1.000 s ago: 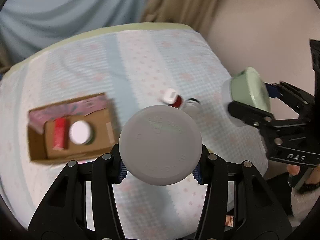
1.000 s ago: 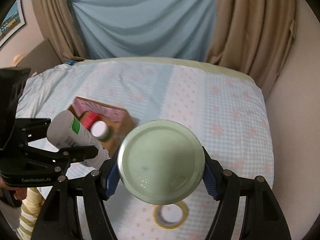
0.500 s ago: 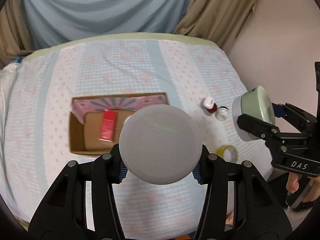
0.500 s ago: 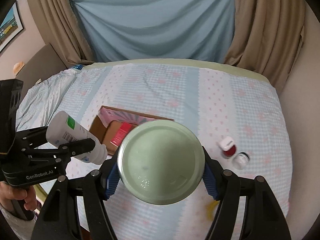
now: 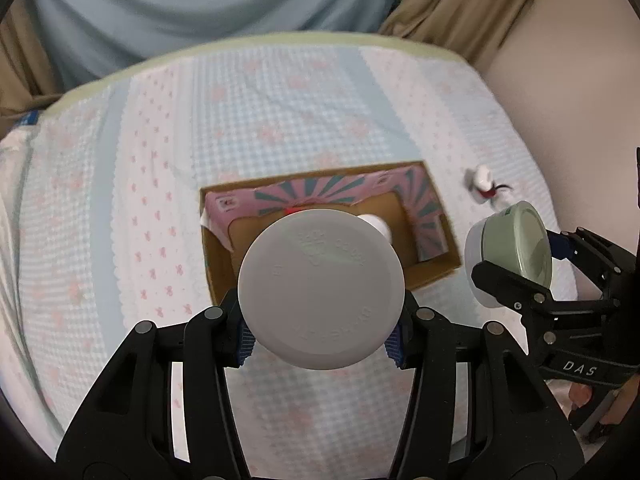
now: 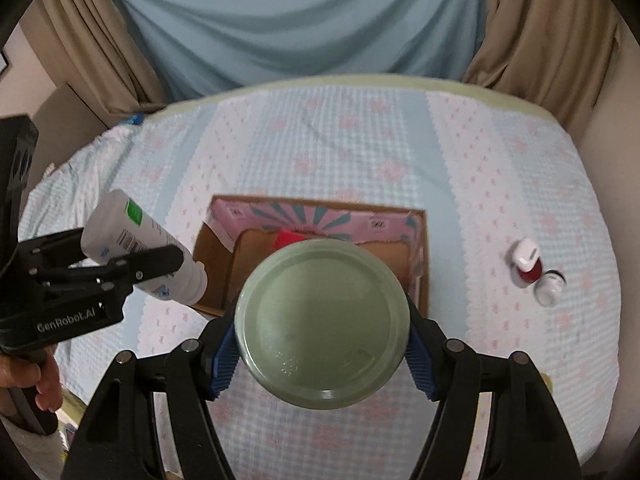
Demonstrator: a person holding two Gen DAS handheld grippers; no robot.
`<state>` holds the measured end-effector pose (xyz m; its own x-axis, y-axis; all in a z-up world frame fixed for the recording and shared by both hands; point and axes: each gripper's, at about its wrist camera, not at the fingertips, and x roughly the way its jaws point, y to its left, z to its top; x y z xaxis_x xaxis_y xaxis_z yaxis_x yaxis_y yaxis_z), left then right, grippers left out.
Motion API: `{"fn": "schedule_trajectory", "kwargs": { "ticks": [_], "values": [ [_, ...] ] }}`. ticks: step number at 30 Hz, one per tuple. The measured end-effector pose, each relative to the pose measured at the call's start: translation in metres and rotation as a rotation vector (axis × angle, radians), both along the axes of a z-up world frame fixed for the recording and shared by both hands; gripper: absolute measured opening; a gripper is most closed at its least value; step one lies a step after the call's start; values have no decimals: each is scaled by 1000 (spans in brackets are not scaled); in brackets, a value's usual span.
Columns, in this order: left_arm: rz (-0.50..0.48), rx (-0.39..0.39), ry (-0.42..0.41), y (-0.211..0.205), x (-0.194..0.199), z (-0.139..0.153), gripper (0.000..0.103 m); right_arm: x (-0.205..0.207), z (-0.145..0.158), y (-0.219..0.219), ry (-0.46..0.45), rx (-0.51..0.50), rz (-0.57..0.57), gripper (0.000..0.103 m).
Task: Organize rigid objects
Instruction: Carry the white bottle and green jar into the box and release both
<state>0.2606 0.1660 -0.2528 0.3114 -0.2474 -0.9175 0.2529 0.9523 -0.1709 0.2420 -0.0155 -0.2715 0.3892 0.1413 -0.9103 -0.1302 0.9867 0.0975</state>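
Observation:
My left gripper [image 5: 318, 344] is shut on a white bottle [image 5: 320, 292], whose round base fills the middle of the left wrist view. In the right wrist view that bottle [image 6: 136, 236] shows a green label and tilts down towards the box's left edge. My right gripper [image 6: 322, 364] is shut on a jar with a pale green lid [image 6: 324, 324]. The same jar [image 5: 516, 252] hangs at the right of the left wrist view. An open cardboard box [image 6: 420, 280] with a pink flap lies on the bed behind both held things. A red item and a white cap inside it are mostly hidden.
A small red bottle with a white cap [image 6: 526, 266] and a small clear jar [image 6: 550, 286] lie on the checked bedspread [image 6: 360, 152] to the right of the box. Curtains hang behind the bed. A wall runs along its right side. A hand [image 6: 44, 380] holds the left gripper's handle.
Both grippers have travelled across the bed with their loads. The box has shifted from the left of each view to the centre, right behind the bottle and the jar.

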Motion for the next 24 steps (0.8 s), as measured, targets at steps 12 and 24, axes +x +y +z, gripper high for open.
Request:
{"fn": "schedule_trajectory", "kwargs": {
  "ticks": [12, 24],
  "values": [
    [7, 81, 152, 17, 46, -101, 47, 40, -95, -17, 86, -114, -19, 66],
    [-81, 193, 191, -4, 76, -138, 79, 63, -148, -25, 155, -116, 11, 74]
  ]
}}
